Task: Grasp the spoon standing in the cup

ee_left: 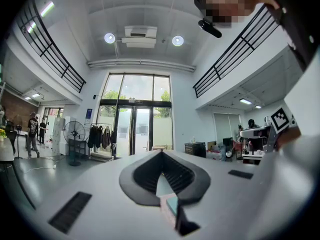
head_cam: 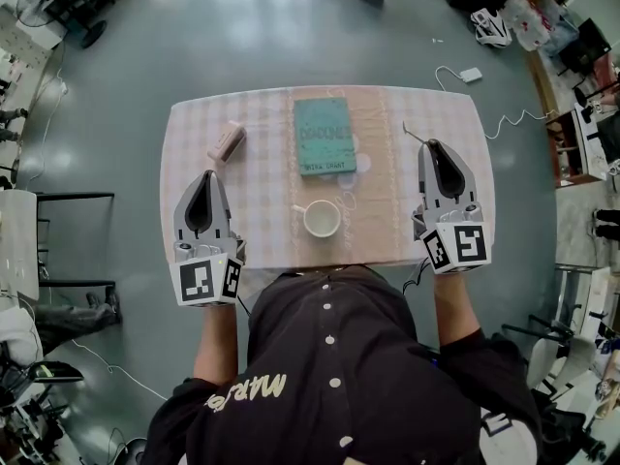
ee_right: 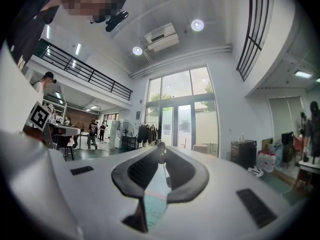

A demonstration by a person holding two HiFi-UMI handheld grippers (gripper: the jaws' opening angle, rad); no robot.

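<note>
Right gripper [head_cam: 427, 145]: clenched at the tips on a thin dark stem, judged to be the spoon [head_cam: 415, 134];
Spoon axis: runs from those tips forward and leftward;
Cup [head_cam: 338, 223]: looks empty; lies between both grippers;
Left gripper [head_cam: 206, 175]: closed, empty

We look straight down on a table [head_cam: 194, 129] under a pale checked cloth. A teal book [head_cam: 325, 136] lies at upper centre, with a white cup [head_cam: 322, 219] just below it (handle turned to the left) and a small pinkish box [head_cam: 227, 141] at upper left. The left gripper [head_cam: 206, 174] sits lower left, tips together. On the right, a thin spoon [head_cam: 413, 134] pokes out past the tip of the right gripper [head_cam: 431, 143].
</note>
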